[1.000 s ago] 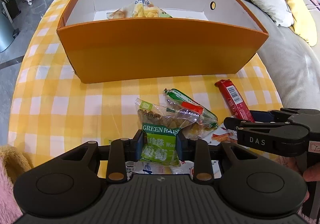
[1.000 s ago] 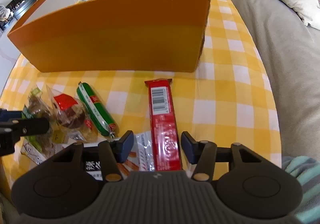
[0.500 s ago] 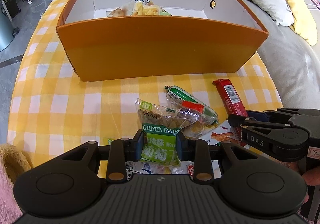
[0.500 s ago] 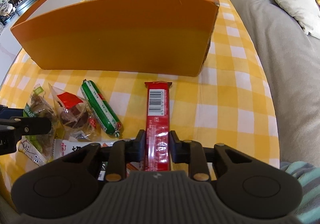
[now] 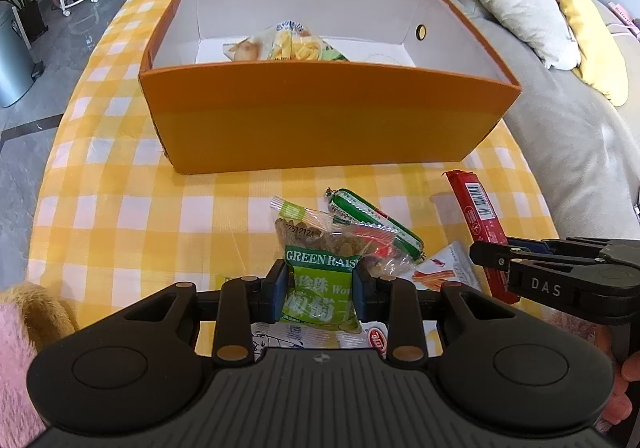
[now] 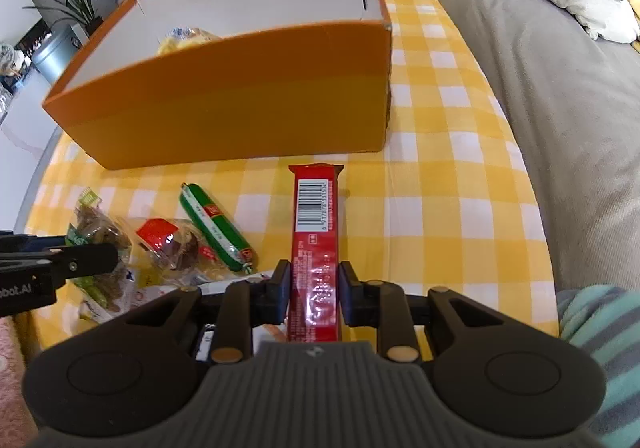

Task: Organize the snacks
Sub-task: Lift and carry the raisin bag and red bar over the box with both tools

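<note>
Now | left gripper (image 5: 320,298) clamps raisin packet (image 5: 320,288) | right gripper (image 6: 314,298) clamps red bar (image 6: 316,240)

Both wrist views look forward, low and close, sharing the orange box (image 5: 320,120) (image 6: 240,104) from neighbouring angles.

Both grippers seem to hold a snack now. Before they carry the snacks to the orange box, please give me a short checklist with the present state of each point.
1. Left gripper shut on green raisin bag: ok.
2. Right gripper shut on red bar: ok.
3. Red bar lifted off the checked cloth: cannot tell.
4. Orange box open on top: ok.
5. Free room inside beside the chips bag: ok.
6. Raisin bag free of the clear snack packet: cannot tell, they overlap.
</note>
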A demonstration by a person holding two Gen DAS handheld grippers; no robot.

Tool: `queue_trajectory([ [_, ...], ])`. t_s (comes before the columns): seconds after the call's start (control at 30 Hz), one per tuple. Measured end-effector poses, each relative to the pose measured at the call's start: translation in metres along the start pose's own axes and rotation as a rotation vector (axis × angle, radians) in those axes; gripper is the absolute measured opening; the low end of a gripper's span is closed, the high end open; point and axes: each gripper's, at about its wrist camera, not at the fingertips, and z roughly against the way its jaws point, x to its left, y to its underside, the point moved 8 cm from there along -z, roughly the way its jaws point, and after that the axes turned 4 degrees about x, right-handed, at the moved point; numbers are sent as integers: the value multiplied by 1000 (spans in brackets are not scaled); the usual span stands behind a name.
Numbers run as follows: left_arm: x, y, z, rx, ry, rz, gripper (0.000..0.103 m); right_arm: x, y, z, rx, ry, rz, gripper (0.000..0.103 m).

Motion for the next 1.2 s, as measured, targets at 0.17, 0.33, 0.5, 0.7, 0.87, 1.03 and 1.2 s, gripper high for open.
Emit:
queue_trajectory([
  [0.17,-3,-1,12,-28,3,-5,36,4,2,17,-26,-2,1,22],
  [0.33,-5,-1,26,-57,16,-6,36,8,3,34,-40,-29,-11,22],
  [0.5,-11,-5,46,-101,44,-15,36,11,2,59,-83,-90,-46,22],
  [0.7,-19,-19,71,-175,80,-29,36,19,-6,95,-156,-122,-44,22],
  [0.87,-22,-43,88,-237,93,-50,36,24,-25,119,-220,-134,-32,22],
  [1.03,-24,-71,102,-305,92,-72,36,27,-49,134,-274,-130,-15,22],
  [1.2,-32,-98,108,-336,99,-107,36,32,-78,143,-313,-123,24,22],
])
